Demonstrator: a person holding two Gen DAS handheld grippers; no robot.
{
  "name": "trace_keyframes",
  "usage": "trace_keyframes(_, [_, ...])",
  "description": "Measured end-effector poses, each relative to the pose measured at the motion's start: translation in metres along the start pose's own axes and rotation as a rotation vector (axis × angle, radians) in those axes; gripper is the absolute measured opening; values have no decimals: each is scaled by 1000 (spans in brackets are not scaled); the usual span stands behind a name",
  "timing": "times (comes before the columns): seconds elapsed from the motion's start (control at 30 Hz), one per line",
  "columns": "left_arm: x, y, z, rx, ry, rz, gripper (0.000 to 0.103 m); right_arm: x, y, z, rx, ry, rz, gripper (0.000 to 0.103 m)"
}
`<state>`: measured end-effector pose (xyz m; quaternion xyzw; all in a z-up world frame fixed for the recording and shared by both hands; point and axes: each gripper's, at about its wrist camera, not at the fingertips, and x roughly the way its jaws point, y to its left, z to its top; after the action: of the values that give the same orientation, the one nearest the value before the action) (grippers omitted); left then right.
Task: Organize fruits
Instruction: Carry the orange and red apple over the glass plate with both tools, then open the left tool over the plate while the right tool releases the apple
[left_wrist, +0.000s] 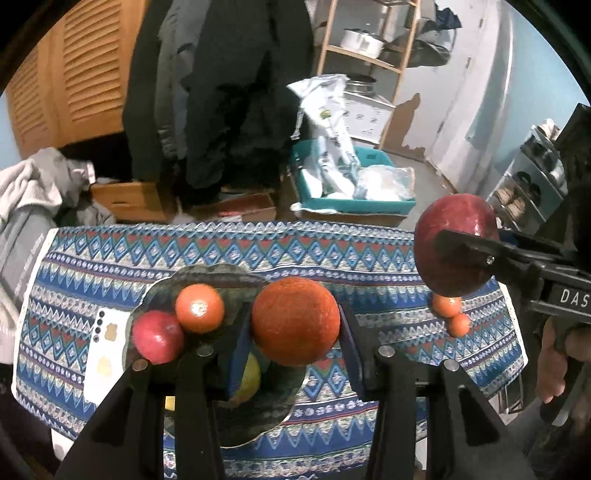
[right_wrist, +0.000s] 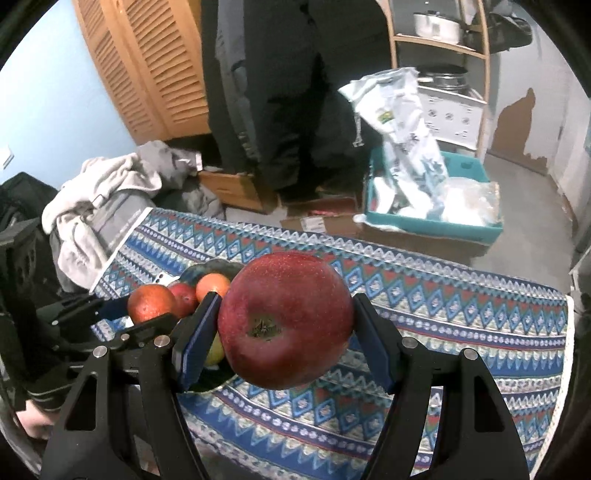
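Note:
My left gripper (left_wrist: 295, 326) is shut on a large orange (left_wrist: 295, 320) and holds it above the dark plate (left_wrist: 255, 417). The plate holds a red apple (left_wrist: 158, 336), a small orange (left_wrist: 199, 308) and a yellow fruit (left_wrist: 249, 376), partly hidden. My right gripper (right_wrist: 284, 328) is shut on a big red apple (right_wrist: 286, 319), held above the cloth right of the plate (right_wrist: 214, 266); it also shows in the left wrist view (left_wrist: 456, 245). Two small oranges (left_wrist: 447, 305) (left_wrist: 459, 325) lie on the patterned tablecloth (left_wrist: 369, 258) at right.
A white phone (left_wrist: 103, 354) lies on the cloth left of the plate. Behind the table are a teal bin (left_wrist: 369, 201) with bags, cardboard boxes (left_wrist: 125, 199), hanging dark clothes and a wooden shelf (left_wrist: 369, 55). Grey clothing (left_wrist: 29, 206) is piled at left.

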<state>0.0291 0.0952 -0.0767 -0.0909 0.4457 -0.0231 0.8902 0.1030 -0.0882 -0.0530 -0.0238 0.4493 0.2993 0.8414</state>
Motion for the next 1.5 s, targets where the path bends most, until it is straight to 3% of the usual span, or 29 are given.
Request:
trace_keyframes(0.6, [36,73,-21,-111,92,69,46,85,49,8,-13,122,78,72])
trace_keyframes(0.87, [62,101,-26,-190,136,39,46,128,55,3,-2,190,80,72])
trace_keyframes(1.5, [97,121,-38,-223,210,78,47,194,65,-12,-15,309,64,72])
